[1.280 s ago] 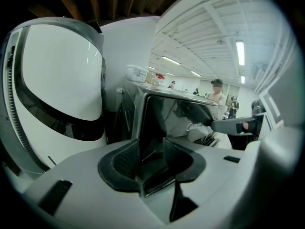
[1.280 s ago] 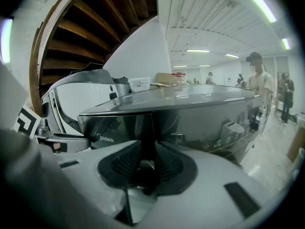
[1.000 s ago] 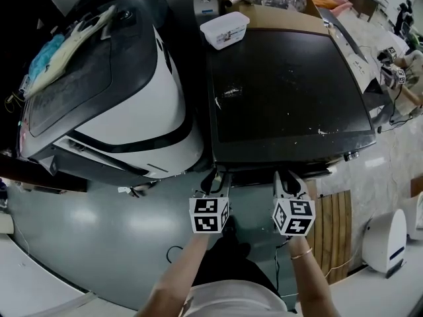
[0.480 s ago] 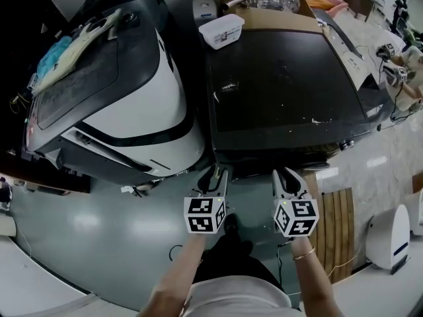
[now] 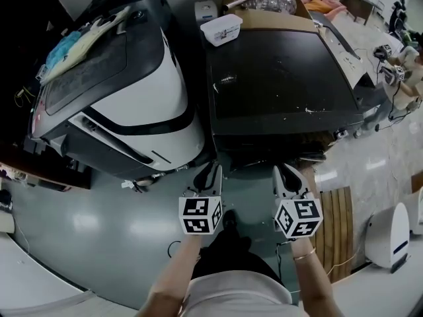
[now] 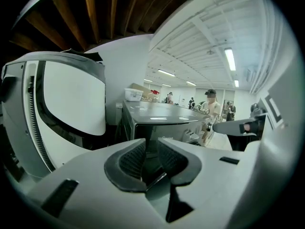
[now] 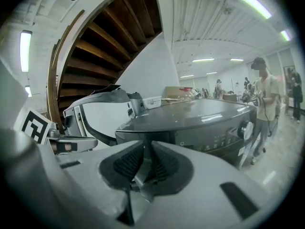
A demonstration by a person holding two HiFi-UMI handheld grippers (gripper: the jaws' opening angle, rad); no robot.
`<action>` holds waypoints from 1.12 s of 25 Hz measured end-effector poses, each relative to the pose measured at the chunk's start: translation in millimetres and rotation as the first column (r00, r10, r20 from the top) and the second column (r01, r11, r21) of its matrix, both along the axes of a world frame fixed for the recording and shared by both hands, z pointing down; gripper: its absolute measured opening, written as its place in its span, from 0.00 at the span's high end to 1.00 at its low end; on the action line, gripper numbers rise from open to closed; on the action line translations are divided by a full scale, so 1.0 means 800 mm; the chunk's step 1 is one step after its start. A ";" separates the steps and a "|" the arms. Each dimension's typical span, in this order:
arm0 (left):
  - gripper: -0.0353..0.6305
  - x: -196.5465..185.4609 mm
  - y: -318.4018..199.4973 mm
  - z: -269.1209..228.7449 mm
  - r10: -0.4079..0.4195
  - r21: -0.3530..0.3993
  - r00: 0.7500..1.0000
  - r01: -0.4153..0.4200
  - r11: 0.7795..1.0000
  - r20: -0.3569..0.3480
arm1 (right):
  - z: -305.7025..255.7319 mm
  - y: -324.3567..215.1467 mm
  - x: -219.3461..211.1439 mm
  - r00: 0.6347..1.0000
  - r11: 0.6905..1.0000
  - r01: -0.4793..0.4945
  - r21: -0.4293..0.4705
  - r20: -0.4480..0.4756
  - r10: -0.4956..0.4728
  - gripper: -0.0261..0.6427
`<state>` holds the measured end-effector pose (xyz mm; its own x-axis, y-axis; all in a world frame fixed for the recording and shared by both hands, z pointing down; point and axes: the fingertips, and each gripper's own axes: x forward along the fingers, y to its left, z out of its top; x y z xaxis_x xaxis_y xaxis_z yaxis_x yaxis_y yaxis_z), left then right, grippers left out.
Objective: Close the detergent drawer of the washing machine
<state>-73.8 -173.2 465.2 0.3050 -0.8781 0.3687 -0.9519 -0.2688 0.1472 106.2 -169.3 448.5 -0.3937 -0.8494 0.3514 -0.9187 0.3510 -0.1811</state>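
Hovering short of detergent drawer | left fingers closing, empty | right fingers slightly parted, empty

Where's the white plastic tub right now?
Head view, top centre: the white tub sits on the far left corner of the dark washing machine, beside the cardboard box.

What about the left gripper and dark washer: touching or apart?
Apart. Left gripper view: the left gripper, jaws closing and empty, stands short of the washer.

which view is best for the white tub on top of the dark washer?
Head view: the white tub shows whole, from above, near the dark washer's far left corner. In both gripper views it is small, distant, side-on.
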 end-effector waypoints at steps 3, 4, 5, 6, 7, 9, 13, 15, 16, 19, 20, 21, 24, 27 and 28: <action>0.86 0.000 0.015 -0.012 -0.001 0.019 1.000 0.001 1.000 0.000 | -0.010 0.016 -0.001 1.000 1.000 0.006 0.016 0.006 -0.006 0.88; 0.86 0.000 0.020 -0.016 -0.001 0.026 1.000 0.001 1.000 -0.001 | -0.013 0.021 -0.001 1.000 1.000 0.008 0.022 0.008 -0.008 0.88; 0.87 0.000 0.024 -0.019 -0.001 0.032 1.000 0.001 0.999 -0.001 | -0.016 0.026 -0.001 1.000 1.000 0.009 0.028 0.010 -0.010 0.88; 0.87 -0.001 0.028 -0.022 -0.001 0.039 1.000 0.001 0.999 0.000 | -0.019 0.030 -0.001 1.000 0.999 0.009 0.035 0.012 -0.010 0.88; 0.88 -0.001 0.032 -0.025 0.000 0.045 1.000 0.000 0.999 0.002 | -0.023 0.034 -0.001 1.000 0.999 0.009 0.042 0.014 -0.010 0.89; 0.88 -0.001 0.038 -0.029 0.002 0.054 1.000 -0.002 0.999 0.006 | -0.029 0.042 -0.001 1.000 0.998 0.010 0.054 0.018 -0.011 0.89; 0.91 -0.005 0.050 -0.038 0.004 0.074 1.000 -0.004 0.997 0.009 | -0.038 0.057 0.001 1.000 0.998 0.007 0.070 0.026 -0.009 0.92; 0.94 -0.006 0.056 -0.042 0.003 0.085 1.000 -0.004 0.996 0.010 | -0.041 0.064 0.001 1.000 0.997 0.009 0.077 0.028 -0.011 0.96; 0.94 -0.007 0.058 -0.043 0.003 0.089 1.000 -0.004 0.996 0.010 | -0.043 0.067 0.001 1.000 0.997 0.011 0.081 0.028 -0.013 0.96; 0.95 -0.007 0.067 -0.047 0.006 0.096 1.000 -0.007 0.995 0.013 | -0.048 0.076 0.000 0.999 0.995 0.014 0.097 0.027 -0.017 0.96; 0.95 -0.007 0.070 -0.048 0.009 0.097 1.000 -0.011 0.995 0.015 | -0.050 0.079 0.000 0.999 0.995 0.014 0.104 0.029 -0.017 0.96; 0.95 -0.007 0.073 -0.048 0.013 0.097 1.000 -0.014 0.995 0.018 | -0.052 0.082 0.000 0.999 0.994 0.014 0.109 0.032 -0.017 0.96; 0.95 -0.010 0.080 -0.048 0.018 0.097 1.000 -0.020 0.995 0.024 | -0.054 0.089 -0.002 0.999 0.993 0.016 0.118 0.033 -0.020 0.96; 0.95 -0.013 0.087 -0.047 0.018 0.094 1.000 -0.020 0.995 0.023 | -0.052 0.094 -0.003 0.999 0.994 0.021 0.110 0.024 -0.024 0.96; 0.95 -0.014 0.088 -0.046 0.017 0.093 1.000 -0.019 0.995 0.022 | -0.052 0.095 -0.003 0.999 0.994 0.021 0.107 0.021 -0.024 0.96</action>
<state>-85.1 -102.6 428.0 0.3137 -0.9035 0.2920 -0.9495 -0.2973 0.1002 103.9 -92.9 406.8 -0.4201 -0.8724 0.2500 -0.9064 0.3901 -0.1618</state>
